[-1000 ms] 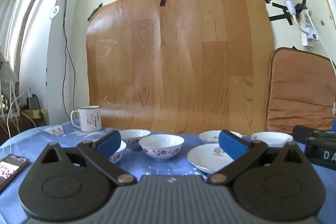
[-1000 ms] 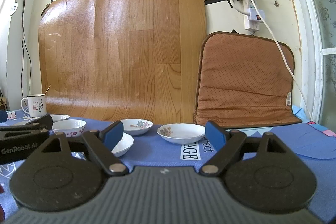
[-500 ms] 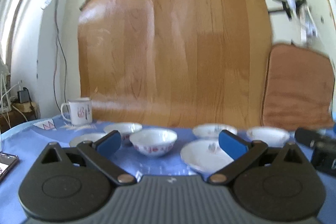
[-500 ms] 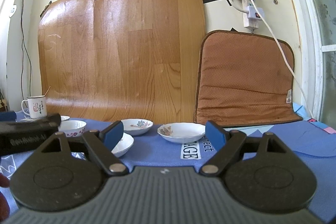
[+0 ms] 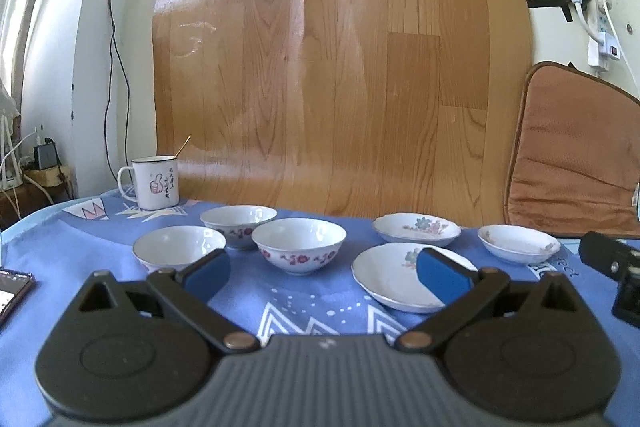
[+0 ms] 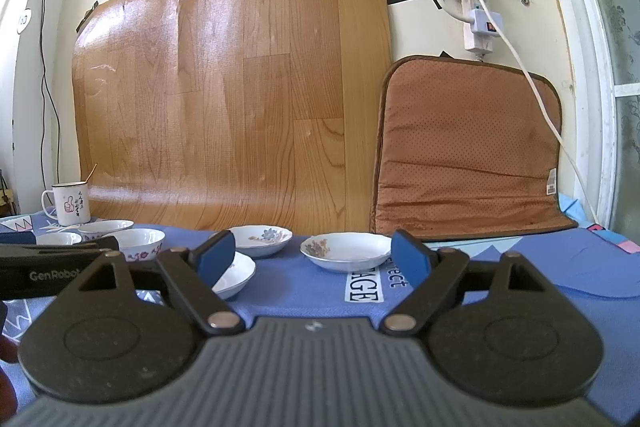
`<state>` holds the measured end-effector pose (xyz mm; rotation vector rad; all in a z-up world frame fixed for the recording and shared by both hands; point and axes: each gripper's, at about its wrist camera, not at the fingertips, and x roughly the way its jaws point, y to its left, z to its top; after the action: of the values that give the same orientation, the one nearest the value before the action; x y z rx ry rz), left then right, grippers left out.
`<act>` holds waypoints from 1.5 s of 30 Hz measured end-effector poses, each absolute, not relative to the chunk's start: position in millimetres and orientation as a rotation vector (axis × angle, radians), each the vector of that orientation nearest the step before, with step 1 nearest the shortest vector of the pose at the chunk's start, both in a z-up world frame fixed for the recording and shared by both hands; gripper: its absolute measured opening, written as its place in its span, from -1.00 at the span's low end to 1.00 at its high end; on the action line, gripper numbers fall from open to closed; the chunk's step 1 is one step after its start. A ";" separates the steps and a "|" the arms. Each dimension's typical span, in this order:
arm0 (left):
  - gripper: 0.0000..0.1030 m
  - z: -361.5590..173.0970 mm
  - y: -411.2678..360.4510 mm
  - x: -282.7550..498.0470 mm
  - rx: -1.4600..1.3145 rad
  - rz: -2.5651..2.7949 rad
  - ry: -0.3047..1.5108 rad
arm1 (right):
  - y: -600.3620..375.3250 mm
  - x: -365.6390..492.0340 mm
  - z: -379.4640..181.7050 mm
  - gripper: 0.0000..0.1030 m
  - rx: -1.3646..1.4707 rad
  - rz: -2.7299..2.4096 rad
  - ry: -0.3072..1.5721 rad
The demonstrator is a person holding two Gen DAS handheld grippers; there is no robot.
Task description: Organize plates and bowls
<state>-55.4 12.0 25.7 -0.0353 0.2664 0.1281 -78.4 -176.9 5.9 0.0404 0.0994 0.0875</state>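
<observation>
Bowls [image 5: 299,245] and plates [image 5: 404,277] apart on blue tablecloth [image 5: 304,307], none stacked.

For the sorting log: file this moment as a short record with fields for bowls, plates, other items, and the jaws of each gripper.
bowls: three deep bowls with red flowers, grouped at left of the blue tablecloth
plates: three shallow plates at right, none stacked
other items: mug behind the bowls; phone at left edge; brown cushion against the wall
left gripper: jaws open, nothing between them
right gripper: jaws open, nothing between them
</observation>
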 end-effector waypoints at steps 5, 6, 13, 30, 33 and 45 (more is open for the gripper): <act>1.00 26.3 16.3 -53.2 -0.058 0.130 0.284 | -176.7 -78.3 5.9 0.69 0.041 0.087 0.100; 1.00 26.2 16.8 -52.8 -0.060 0.131 0.287 | -176.6 -78.4 5.9 0.69 0.041 0.088 0.100; 1.00 25.9 16.4 -52.9 -0.058 0.135 0.286 | -177.1 -78.6 5.7 0.69 0.042 0.089 0.100; 1.00 26.3 17.1 -51.6 -0.070 0.133 0.297 | -177.1 -78.5 5.7 0.69 0.042 0.089 0.100; 1.00 25.7 18.0 -51.3 -0.074 0.130 0.300 | -177.2 -78.5 5.6 0.69 0.042 0.089 0.100; 1.00 25.4 19.0 -51.2 -0.077 0.129 0.303 | -177.1 -78.4 5.4 0.69 0.043 0.089 0.100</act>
<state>-51.2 19.0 25.4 -0.0770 0.3027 0.1290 -78.4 -177.1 5.4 0.0427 0.0996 0.0889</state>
